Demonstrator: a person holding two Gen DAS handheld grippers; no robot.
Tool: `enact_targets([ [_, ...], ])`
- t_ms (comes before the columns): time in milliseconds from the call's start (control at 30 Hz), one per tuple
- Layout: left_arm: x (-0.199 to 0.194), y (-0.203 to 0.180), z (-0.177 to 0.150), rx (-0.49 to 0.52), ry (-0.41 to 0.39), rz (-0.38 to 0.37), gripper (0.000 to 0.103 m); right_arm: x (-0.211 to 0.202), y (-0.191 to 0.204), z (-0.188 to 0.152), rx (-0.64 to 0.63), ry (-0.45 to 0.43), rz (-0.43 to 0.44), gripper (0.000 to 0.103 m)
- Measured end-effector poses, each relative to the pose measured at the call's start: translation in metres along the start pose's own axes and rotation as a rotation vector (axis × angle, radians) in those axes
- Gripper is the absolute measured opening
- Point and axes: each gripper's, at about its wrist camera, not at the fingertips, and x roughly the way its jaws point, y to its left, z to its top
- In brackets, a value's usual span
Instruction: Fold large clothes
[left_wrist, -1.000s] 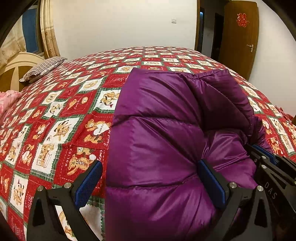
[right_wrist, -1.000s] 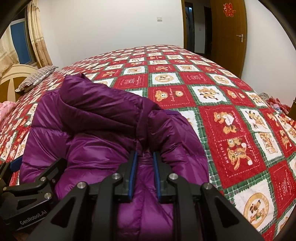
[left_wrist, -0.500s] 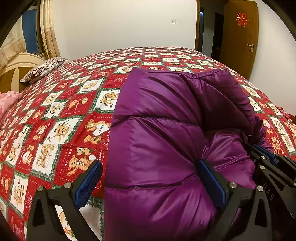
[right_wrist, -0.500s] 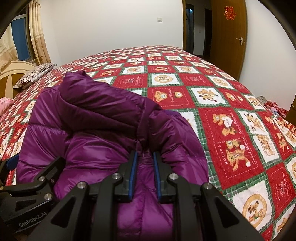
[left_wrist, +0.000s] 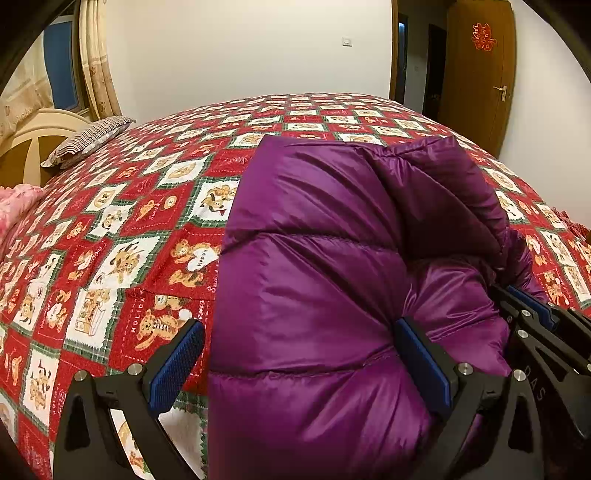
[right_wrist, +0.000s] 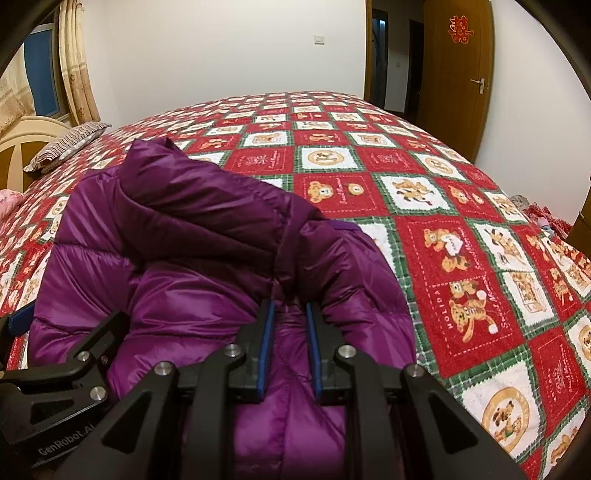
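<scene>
A purple quilted down jacket (left_wrist: 314, 229) lies bunched on the bed, its hood (right_wrist: 192, 199) folded over the body. My left gripper (left_wrist: 298, 325) stands wide open astride the jacket's left edge. Its right pad (left_wrist: 421, 354) sinks into the padding, while its left pad (left_wrist: 177, 358) hangs just off the fabric over the quilt. My right gripper (right_wrist: 290, 305) is shut on a ridge of the purple jacket (right_wrist: 177, 295) near the front seam, with fabric pinched between the blue pads. Each gripper shows at the edge of the other's view.
The bed carries a red, green and white bear-print quilt (left_wrist: 140, 221) that spreads out left, right and beyond the jacket. A striped pillow (left_wrist: 88, 138) and a cream headboard (left_wrist: 33, 136) are at the far left, a pink cloth (left_wrist: 14, 206) at the left edge, and a wooden door (right_wrist: 458, 70) at the back right.
</scene>
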Motion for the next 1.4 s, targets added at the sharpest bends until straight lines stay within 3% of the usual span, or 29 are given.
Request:
enact_targets([
  [700,-0.010,0.008,0.008,0.009,0.033,-0.020,0.102,-0.005,-0.003,0.002,0.010,0.001,0.030,0.020],
  [733,-0.018,0.011,0.010,0.018,0.021,-0.009,0.102,-0.008,-0.005,0.002,0.004,0.005,0.041,0.022],
  [800,-0.042,0.020,0.011,0.040,-0.042,0.007,0.102,-0.025,-0.010,0.003,-0.030,-0.017,0.081,0.037],
  [867,-0.060,0.034,0.011,0.049,-0.094,-0.007,0.102,-0.045,-0.019,0.001,-0.006,-0.090,0.085,0.084],
  [933,-0.058,0.052,0.011,0.014,-0.048,-0.047,0.102,-0.059,-0.029,0.001,0.024,-0.152,0.049,0.097],
  [1067,-0.033,0.077,0.003,-0.080,0.044,-0.095,0.102,-0.045,-0.049,0.001,0.056,-0.095,0.050,0.096],
  [1233,-0.014,0.076,-0.014,-0.198,0.082,-0.196,0.102,-0.028,-0.059,-0.012,0.125,-0.026,0.118,0.093],
  [1400,-0.007,0.055,-0.013,-0.176,0.097,-0.251,0.102,-0.018,-0.058,-0.015,0.124,0.014,0.208,0.088],
])
